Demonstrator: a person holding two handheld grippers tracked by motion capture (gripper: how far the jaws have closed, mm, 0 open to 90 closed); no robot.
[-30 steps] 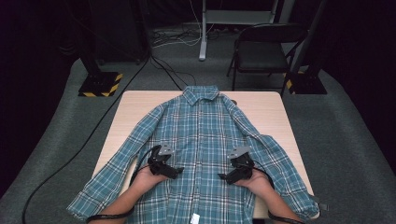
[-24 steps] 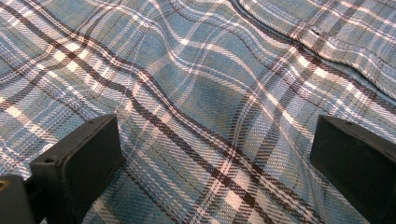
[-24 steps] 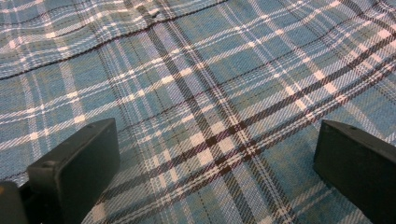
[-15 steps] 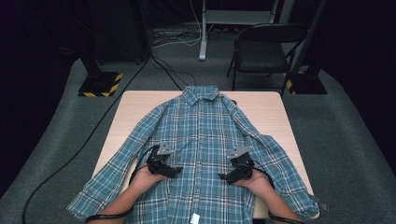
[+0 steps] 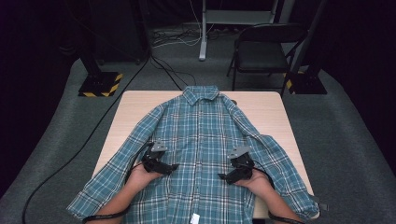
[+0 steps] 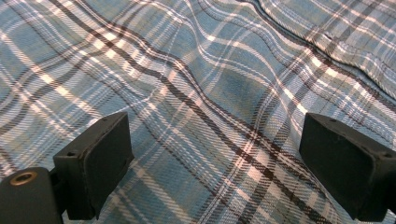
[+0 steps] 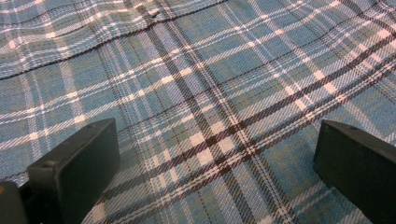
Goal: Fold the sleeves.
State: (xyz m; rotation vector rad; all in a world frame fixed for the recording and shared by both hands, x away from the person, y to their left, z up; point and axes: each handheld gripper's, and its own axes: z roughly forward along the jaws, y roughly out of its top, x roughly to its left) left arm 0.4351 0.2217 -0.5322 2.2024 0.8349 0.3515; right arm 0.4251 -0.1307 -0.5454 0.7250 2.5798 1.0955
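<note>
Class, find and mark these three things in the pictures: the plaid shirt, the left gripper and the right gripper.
plaid shirt [image 5: 201, 122], high view, on its chest panel below the collar.
left gripper [image 5: 172, 167], high view, between its jaw tips over the shirt.
right gripper [image 5: 222, 176], high view, between its jaw tips.

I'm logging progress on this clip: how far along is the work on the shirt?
Done: the plaid shirt lies spread flat on the table, collar away from the person, sleeves out. In hand: the left tool and right tool sit over its lower front, jaws open, gripping nothing. Left: no fold shows yet.
</note>
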